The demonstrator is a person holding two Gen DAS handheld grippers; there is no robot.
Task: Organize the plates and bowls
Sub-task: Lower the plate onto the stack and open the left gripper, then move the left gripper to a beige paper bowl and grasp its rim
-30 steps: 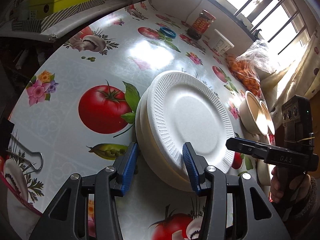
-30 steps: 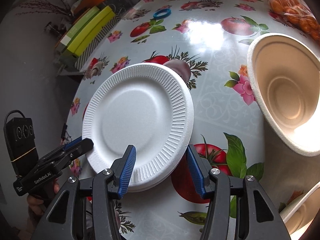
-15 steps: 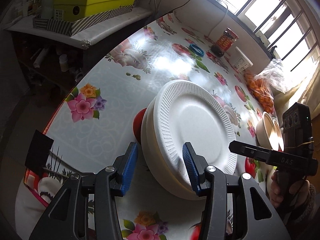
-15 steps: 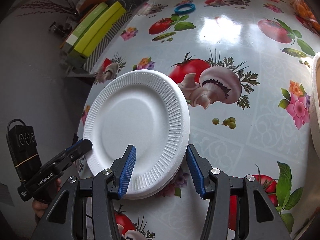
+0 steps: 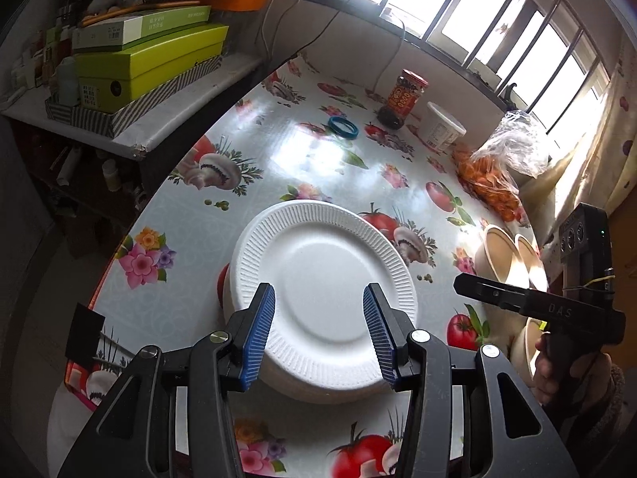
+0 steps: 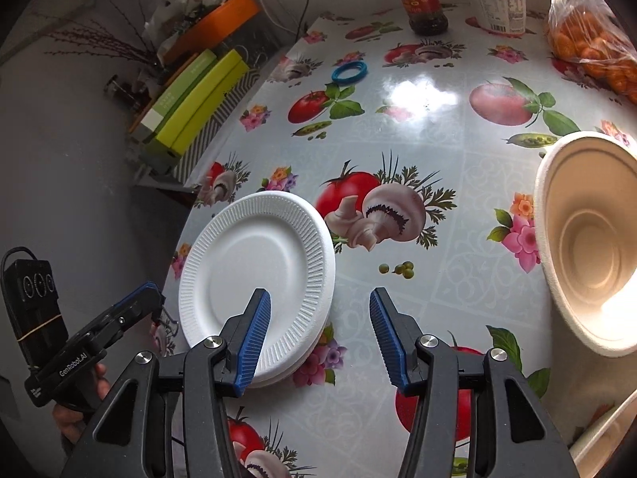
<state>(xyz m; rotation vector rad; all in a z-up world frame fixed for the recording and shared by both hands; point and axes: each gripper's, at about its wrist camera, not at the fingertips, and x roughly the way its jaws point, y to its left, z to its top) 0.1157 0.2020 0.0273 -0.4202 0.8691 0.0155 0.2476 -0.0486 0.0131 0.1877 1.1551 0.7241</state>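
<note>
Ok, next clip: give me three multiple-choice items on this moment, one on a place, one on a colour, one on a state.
1. The jar with the red label stands:
A. at the far edge near the white tub
B. on the plates
C. inside a bowl

2. The ring on the tablecloth is:
A. red
B. blue
C. yellow

3. The stack of white foam plates:
A. hangs from the tongs
B. stands on edge
C. lies flat on the table

A: jar and tub are side by side.
B: plainly blue.
C: it rests flat, both tongs empty.

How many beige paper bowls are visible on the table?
3 that I can tell. Two beige paper bowls lie side by side near the bag of oranges; a third bowl shows behind the right gripper. More may be hidden.
</note>
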